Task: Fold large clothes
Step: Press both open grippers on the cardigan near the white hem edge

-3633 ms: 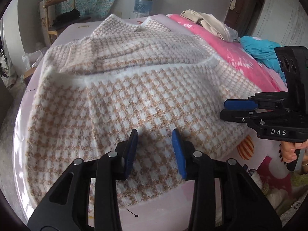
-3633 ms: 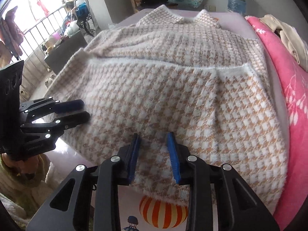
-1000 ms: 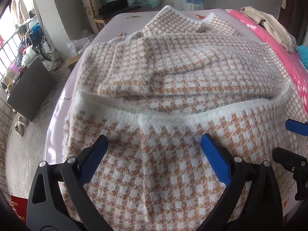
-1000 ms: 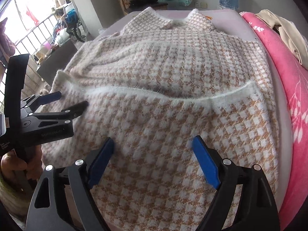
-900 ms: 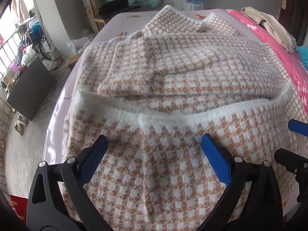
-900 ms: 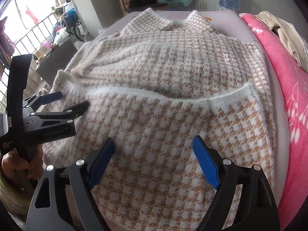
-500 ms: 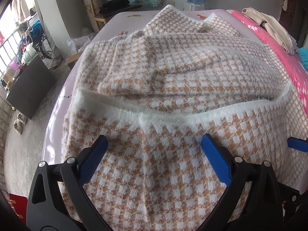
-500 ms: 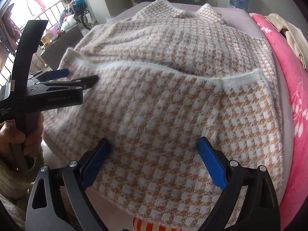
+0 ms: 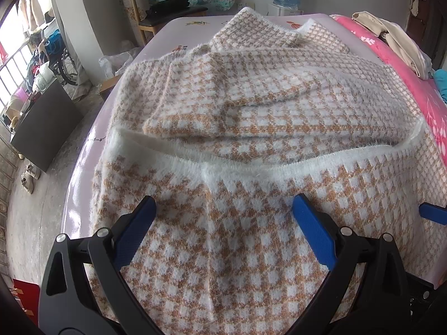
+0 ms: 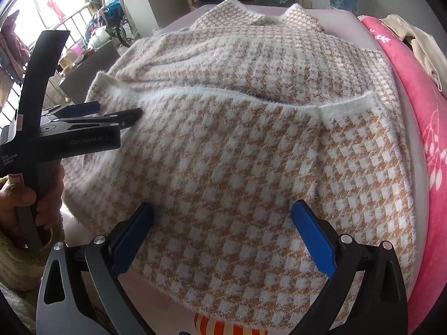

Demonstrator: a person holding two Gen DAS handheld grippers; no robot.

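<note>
Hem folded up since earlier; right gripper [image 10: 222, 240] just opened wide, left gripper [image 9: 223, 230] wide, sweater [image 10: 237, 145] ahead unheld; smooth before refolding.

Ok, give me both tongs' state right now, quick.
Left tongs: open, holding nothing, over the sweater.
Right tongs: open, just been widening, nothing gripped.

the sweater [image 9: 251, 145] is fuzzy knit, tan-and-white checked, its white hem [image 9: 279, 164] fluffier. it lies on a smooth, slightly glossy lilac sheet [image 9: 81, 195]. the left gripper [image 9: 223, 223] is matt black plastic with textured blue pads [image 9: 313, 231] and shiny metal rivets.
</note>
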